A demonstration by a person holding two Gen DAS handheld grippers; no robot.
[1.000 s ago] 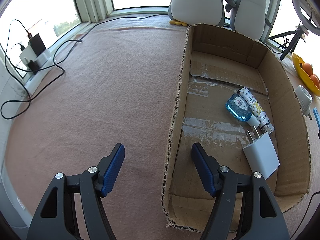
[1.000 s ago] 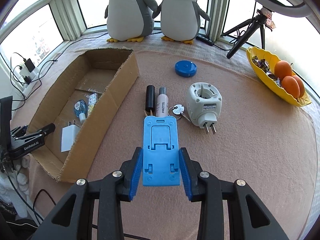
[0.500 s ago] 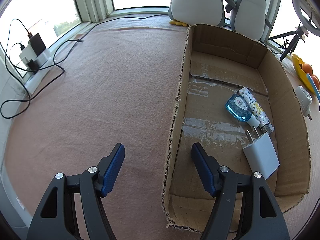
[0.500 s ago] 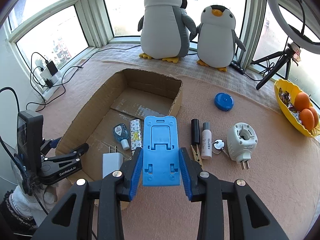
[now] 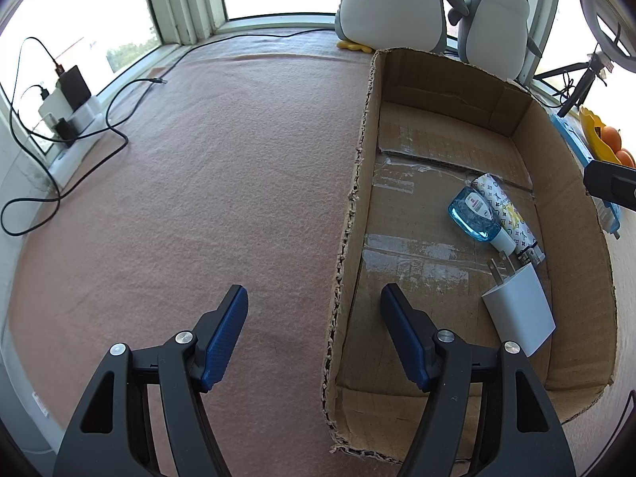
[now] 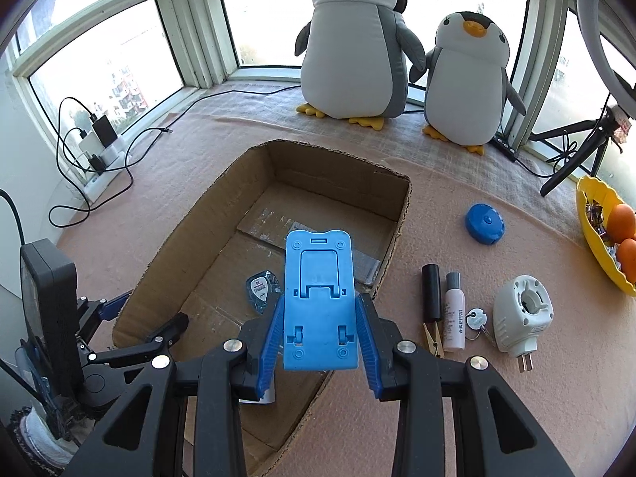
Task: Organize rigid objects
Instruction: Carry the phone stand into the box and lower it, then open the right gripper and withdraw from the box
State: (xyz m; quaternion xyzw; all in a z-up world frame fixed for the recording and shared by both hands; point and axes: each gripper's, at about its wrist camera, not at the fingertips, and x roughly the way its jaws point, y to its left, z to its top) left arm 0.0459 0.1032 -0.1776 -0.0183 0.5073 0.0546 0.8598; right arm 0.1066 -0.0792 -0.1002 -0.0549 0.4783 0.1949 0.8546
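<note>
My right gripper point(image 6: 320, 310) is shut on a blue plastic phone stand point(image 6: 319, 298) and holds it in the air over the near right part of the open cardboard box point(image 6: 399, 214). The stand also shows edge-on at the right in the left wrist view point(image 5: 572, 147). In the box lie a blue sanitizer bottle point(image 5: 473, 214), a patterned tube point(image 5: 507, 214) and a white charger point(image 5: 520, 314). My left gripper point(image 5: 314, 306) is open and empty, straddling the box's left wall point(image 5: 349, 214) near its front corner.
On the pink cloth right of the box lie a black tube point(image 6: 432, 292), a pale bottle point(image 6: 454, 310), a clothespin point(image 6: 432, 338), a key tag point(image 6: 475, 317), a white plug adapter point(image 6: 522, 316) and a blue round case point(image 6: 485, 223). Two plush penguins point(image 6: 357, 39), a yellow fruit bowl point(image 6: 596, 234), a tripod point(image 6: 576, 151) and a power strip with cables point(image 5: 67, 115) border the area.
My right gripper has lifted the blue stand and carried it left, from above the loose items to over the box. My left gripper has not moved.
</note>
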